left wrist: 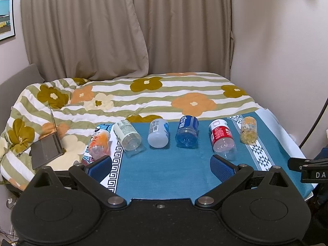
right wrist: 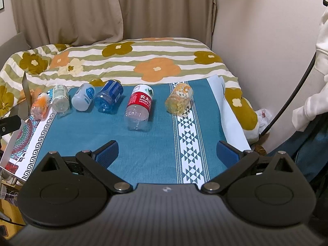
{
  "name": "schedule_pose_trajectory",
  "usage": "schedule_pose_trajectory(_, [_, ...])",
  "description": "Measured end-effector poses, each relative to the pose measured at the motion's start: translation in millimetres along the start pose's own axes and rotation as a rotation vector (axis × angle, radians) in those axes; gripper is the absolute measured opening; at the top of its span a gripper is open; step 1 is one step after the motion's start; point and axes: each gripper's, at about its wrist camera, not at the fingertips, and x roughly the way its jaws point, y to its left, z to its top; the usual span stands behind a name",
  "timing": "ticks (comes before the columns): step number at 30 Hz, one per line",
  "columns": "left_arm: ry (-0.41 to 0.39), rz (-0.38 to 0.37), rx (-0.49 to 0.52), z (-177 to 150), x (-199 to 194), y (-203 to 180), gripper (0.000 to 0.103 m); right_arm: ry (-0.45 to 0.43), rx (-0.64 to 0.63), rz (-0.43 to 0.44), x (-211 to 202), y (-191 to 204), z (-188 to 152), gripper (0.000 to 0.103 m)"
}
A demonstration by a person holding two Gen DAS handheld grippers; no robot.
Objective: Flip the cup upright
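Note:
Several bottle-like cups lie on their sides in a row on a teal cloth [left wrist: 174, 170] [right wrist: 155, 143]. From left: an orange one [left wrist: 99, 141] [right wrist: 40, 105], a white-labelled clear one [left wrist: 128, 135] [right wrist: 60, 99], a white one [left wrist: 158, 133] [right wrist: 83, 97], a blue one [left wrist: 187, 132] [right wrist: 108, 97], a red-labelled one [left wrist: 221, 137] [right wrist: 138, 107], a yellow one [left wrist: 249, 130] [right wrist: 179, 99]. My left gripper [left wrist: 161, 166] is open and empty, near the row. My right gripper [right wrist: 167, 150] is open and empty, in front of the red and yellow ones.
A bed with a flowered quilt [left wrist: 143, 94] lies behind the cloth. A laptop [left wrist: 48, 145] stands open at the left. Curtains [left wrist: 123, 26] and a wall [left wrist: 276, 41] are behind. A black cable [right wrist: 293, 94] and a person's white sleeve [right wrist: 315, 82] are at the right.

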Motion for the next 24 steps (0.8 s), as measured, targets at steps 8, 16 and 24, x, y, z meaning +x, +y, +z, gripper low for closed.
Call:
schedule_pose_trajectory(8, [0.002,-0.008,-0.002,1.2,0.5,-0.8,0.103,0.002,-0.002,-0.003,1.6,-0.8,-0.9,0.103])
schedule_pose_trajectory(16, [0.003,-0.009,-0.005,1.8,0.4,0.0,0.103,0.009,-0.002,0.0,2.7,2.1,-0.6,0.103])
schedule_pose_trajectory(24, [0.005,-0.01,-0.005,1.4,1.2,1.1,0.103,0.008,-0.003,0.001,3.4,3.5,-0.9,0.103])
